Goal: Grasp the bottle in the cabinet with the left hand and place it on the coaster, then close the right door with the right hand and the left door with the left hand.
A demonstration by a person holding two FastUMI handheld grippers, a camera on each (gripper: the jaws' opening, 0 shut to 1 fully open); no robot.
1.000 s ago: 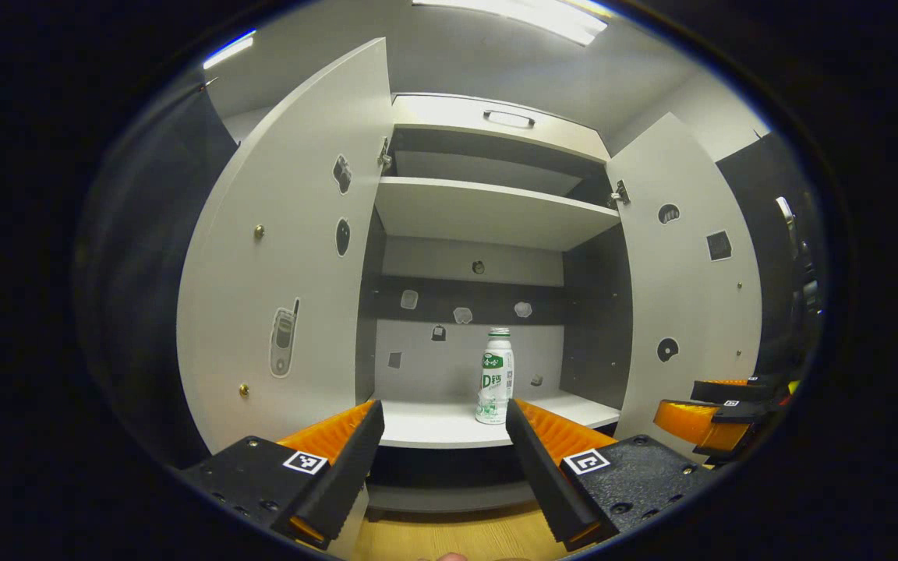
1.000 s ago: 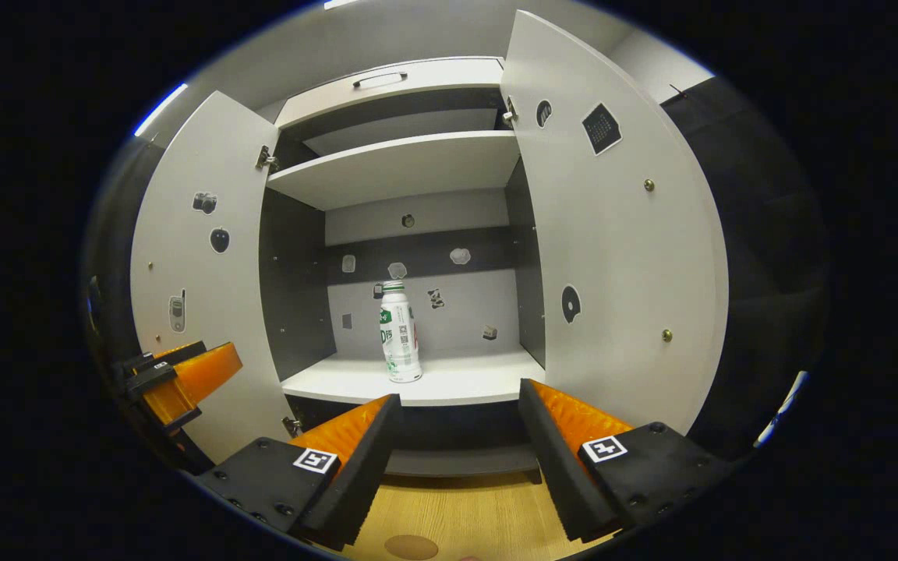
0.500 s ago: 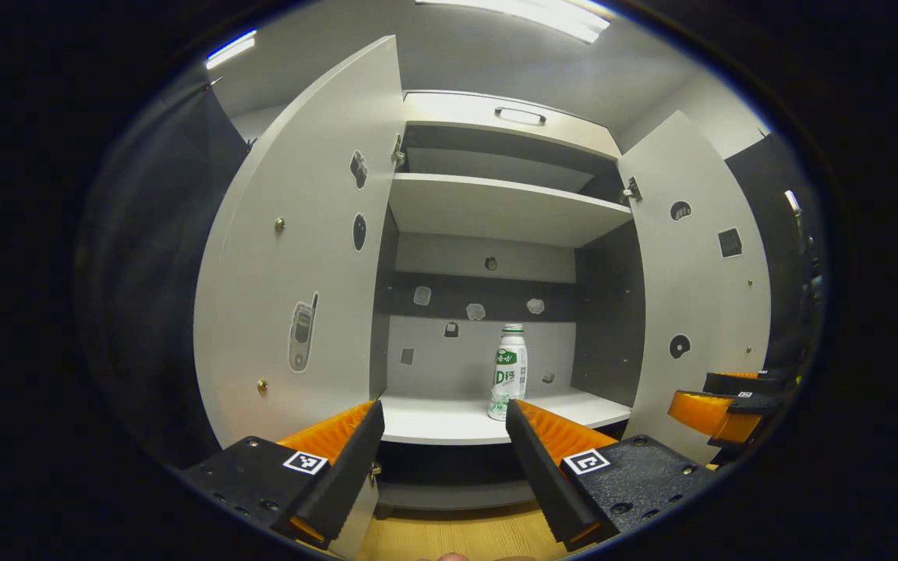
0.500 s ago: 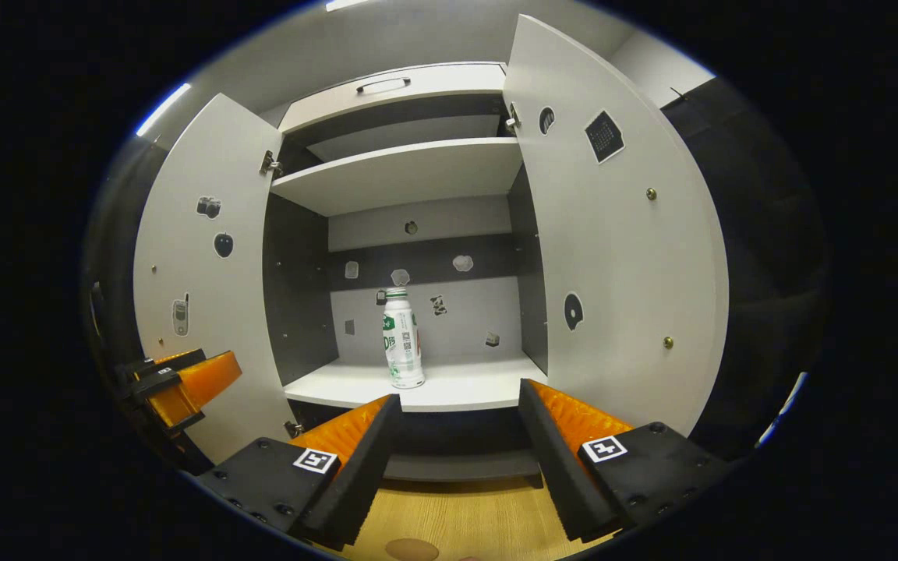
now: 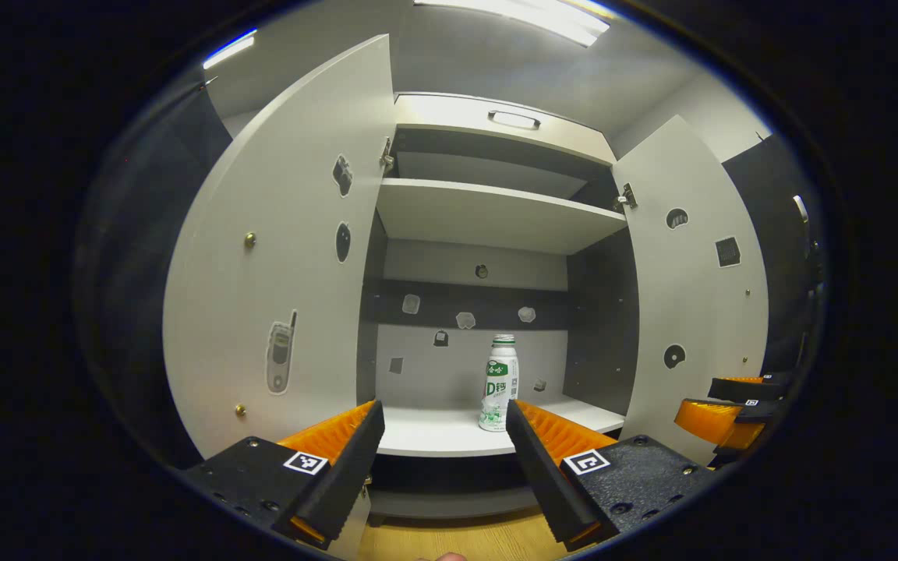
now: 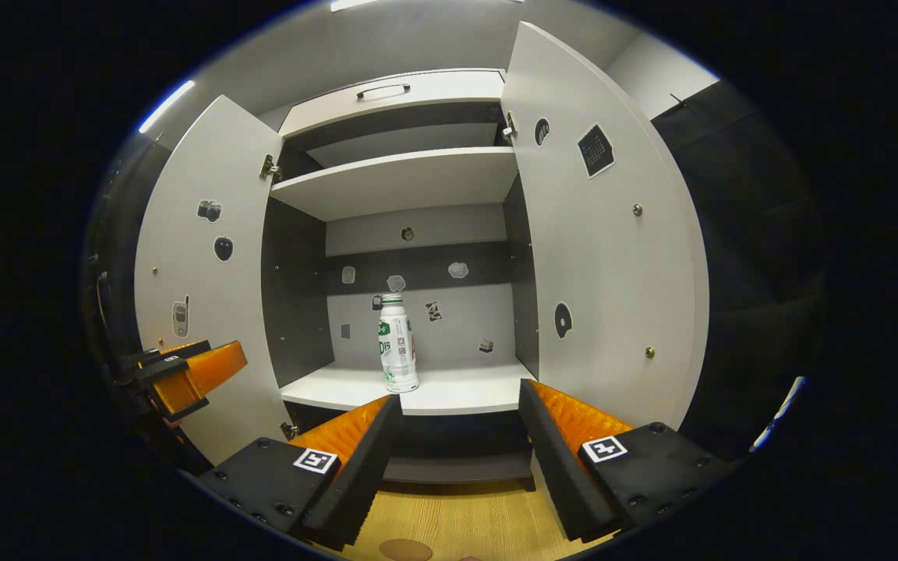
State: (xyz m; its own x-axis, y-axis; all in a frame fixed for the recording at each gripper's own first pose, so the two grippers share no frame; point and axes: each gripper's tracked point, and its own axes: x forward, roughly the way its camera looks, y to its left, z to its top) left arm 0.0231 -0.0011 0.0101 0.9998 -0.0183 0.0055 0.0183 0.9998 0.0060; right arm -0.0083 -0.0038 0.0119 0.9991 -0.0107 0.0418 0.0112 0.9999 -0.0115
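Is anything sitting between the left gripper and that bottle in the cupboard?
No: in the left gripper view, just bare shelf lies between the open left gripper and the upright bottle.

The bottle (image 5: 499, 383) is white with a green label and pale cap, standing upright on the cabinet's (image 5: 488, 210) lower shelf, well apart from both side walls. Both doors, left door (image 5: 285, 257) and right door (image 6: 605, 265), stand wide open. The round brown coaster (image 6: 405, 550) lies on the wooden tabletop before the cabinet.
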